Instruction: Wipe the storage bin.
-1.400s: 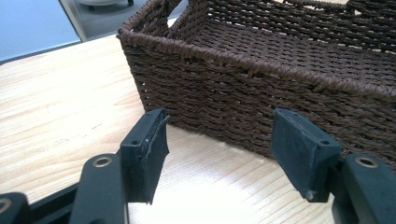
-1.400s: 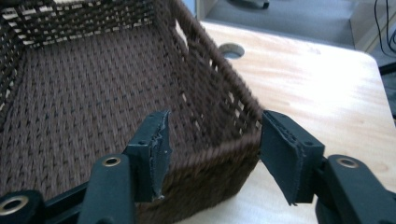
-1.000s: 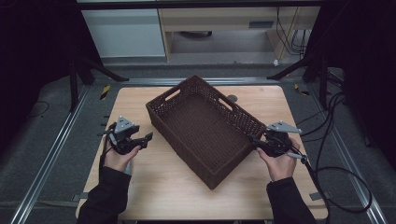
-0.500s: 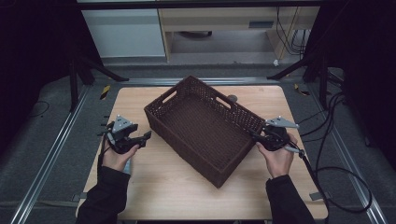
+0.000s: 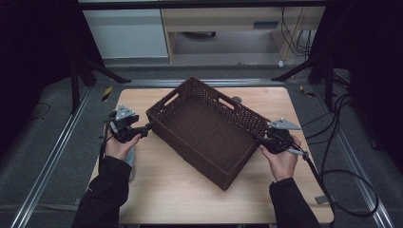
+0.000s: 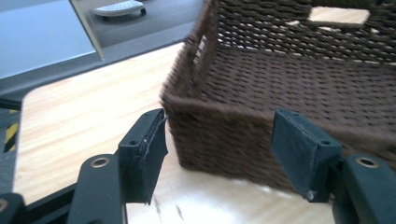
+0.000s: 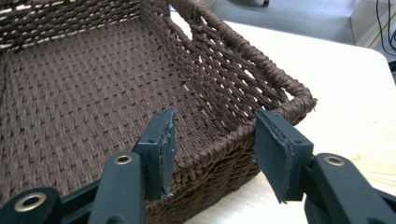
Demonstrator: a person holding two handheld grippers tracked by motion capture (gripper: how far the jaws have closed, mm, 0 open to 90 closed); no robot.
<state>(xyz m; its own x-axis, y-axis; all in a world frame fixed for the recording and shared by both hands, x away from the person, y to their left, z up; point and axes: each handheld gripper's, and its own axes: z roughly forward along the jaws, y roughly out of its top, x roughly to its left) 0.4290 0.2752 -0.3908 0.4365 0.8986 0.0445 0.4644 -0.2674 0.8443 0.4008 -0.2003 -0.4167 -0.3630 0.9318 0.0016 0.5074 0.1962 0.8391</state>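
Observation:
A dark brown woven basket lies slantwise in the middle of the wooden table. My left gripper is at its left corner. In the left gripper view the left gripper is open, and the basket's corner stands just ahead between the jaws, untouched. My right gripper is at the basket's right end. It straddles the wall near a corner, one jaw inside the basket and one outside. Its jaws have just been closing, and a gap still shows at the pads.
A small grey object lies on the table behind the basket. Black cables trail over the floor on the right. Metal rails run along both sides of the table, and cabinets stand beyond its far edge.
My left gripper has moved away from the person, up to the basket's left corner. The right gripper has stayed at the wall, and its jaws have narrowed.

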